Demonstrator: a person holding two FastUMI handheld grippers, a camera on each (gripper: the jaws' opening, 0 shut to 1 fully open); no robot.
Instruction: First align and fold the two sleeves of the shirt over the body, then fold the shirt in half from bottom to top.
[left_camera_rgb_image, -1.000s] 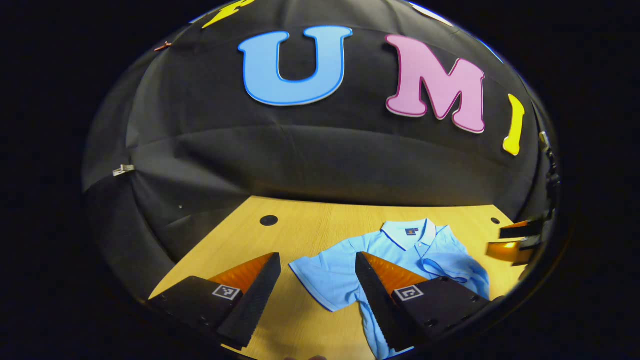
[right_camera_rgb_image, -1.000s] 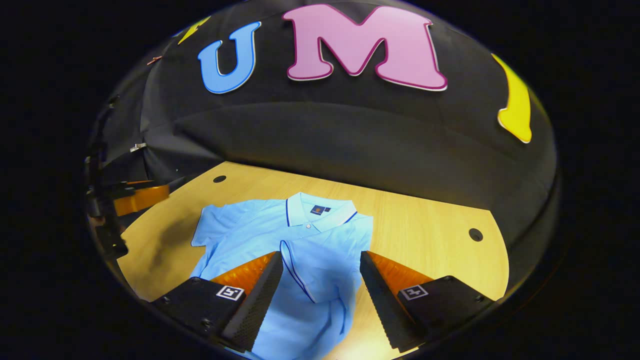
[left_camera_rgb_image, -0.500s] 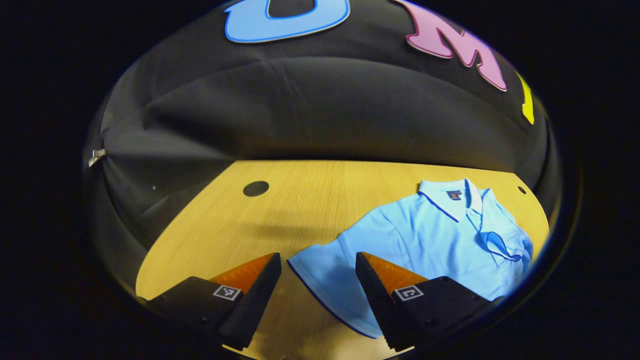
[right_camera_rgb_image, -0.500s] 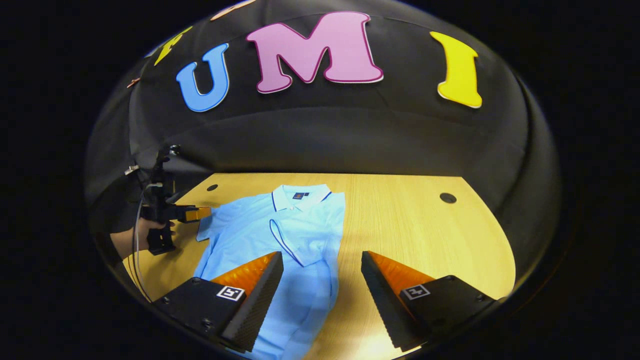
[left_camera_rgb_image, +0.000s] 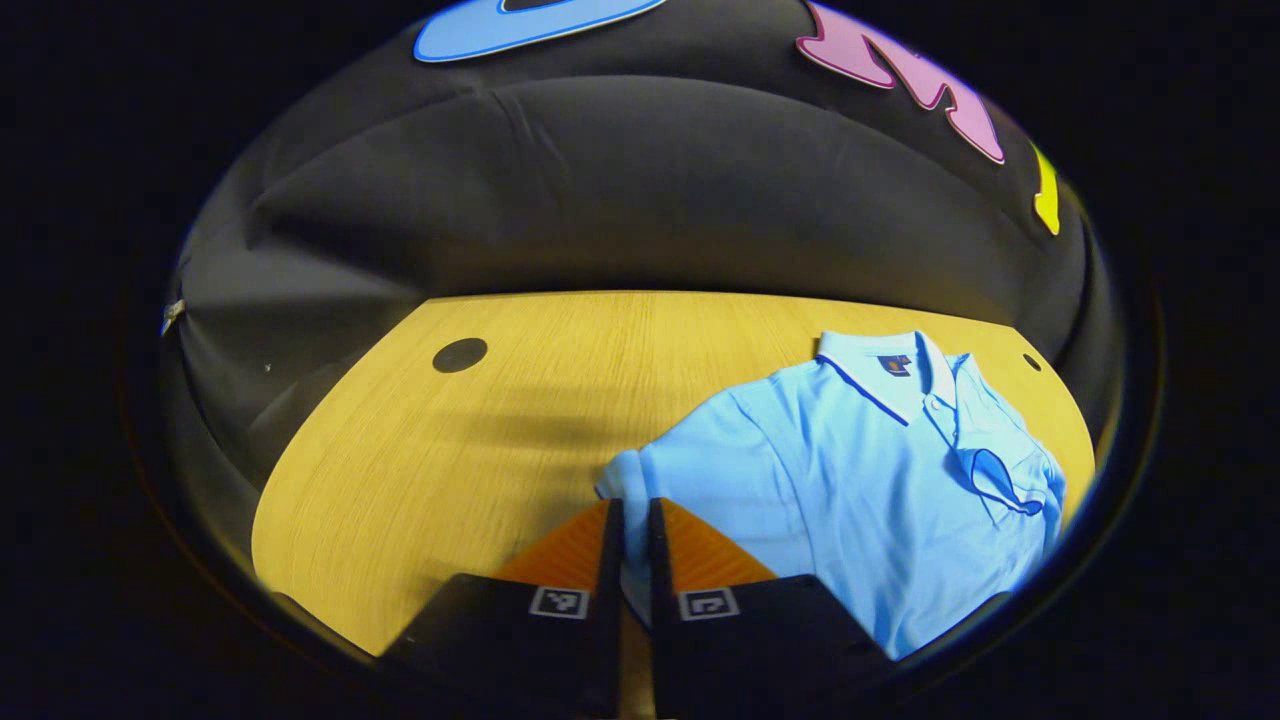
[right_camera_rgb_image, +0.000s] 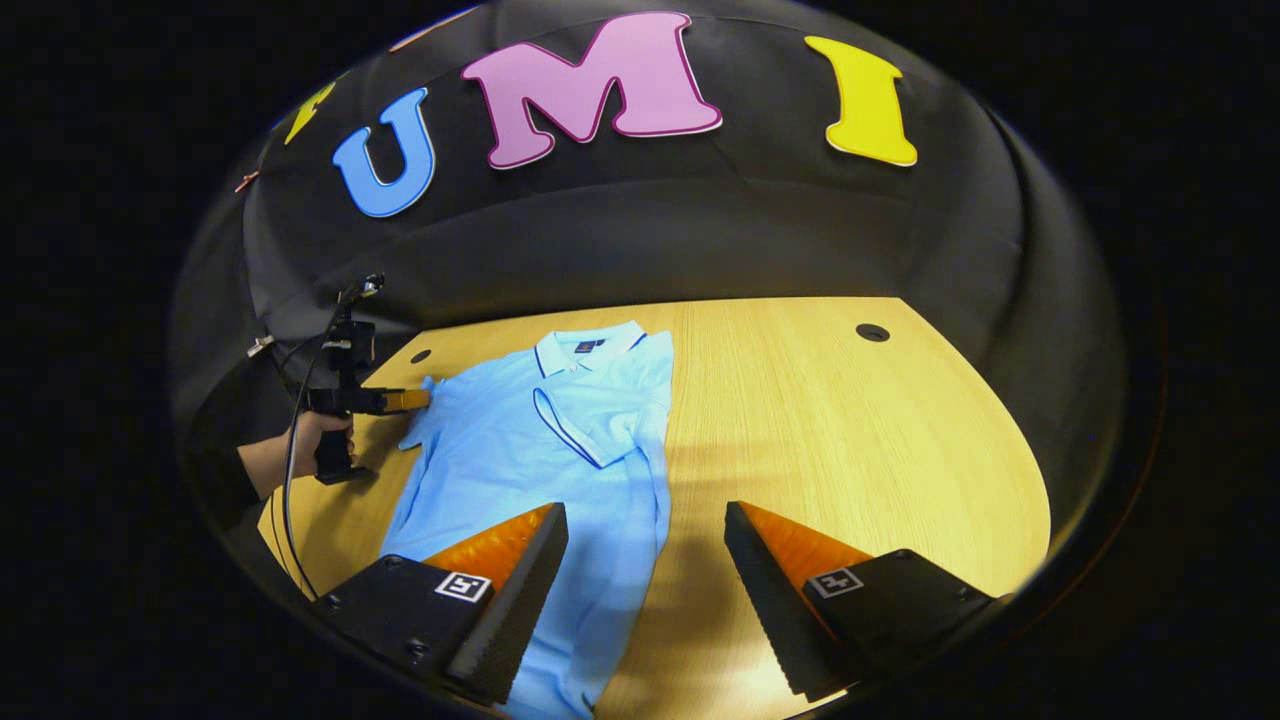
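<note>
Light-blue polo shirt (right_camera_rgb_image: 545, 440) lies flat on wooden table (right_camera_rgb_image: 850, 420), collar at 12 o'clock end. One sleeve (right_camera_rgb_image: 585, 425) already folded over body, cuff trim across chest. Other sleeve (left_camera_rgb_image: 650, 475) not yet folded; bottom-to-top fold also left. Judged roughly one third done.

Left gripper (left_camera_rgb_image: 630, 545): fingers nearly together, pinching sleeve cuff. In right gripper view it sits at shirt's 9 o'clock, held by hand (right_camera_rgb_image: 325, 435).

Right gripper (right_camera_rgb_image: 645, 575): fingers wide, holding nothing, hovering over hem.

Change: half second ago left fingers were wide around cuff; now clamped. Right gripper has backed off.
</note>
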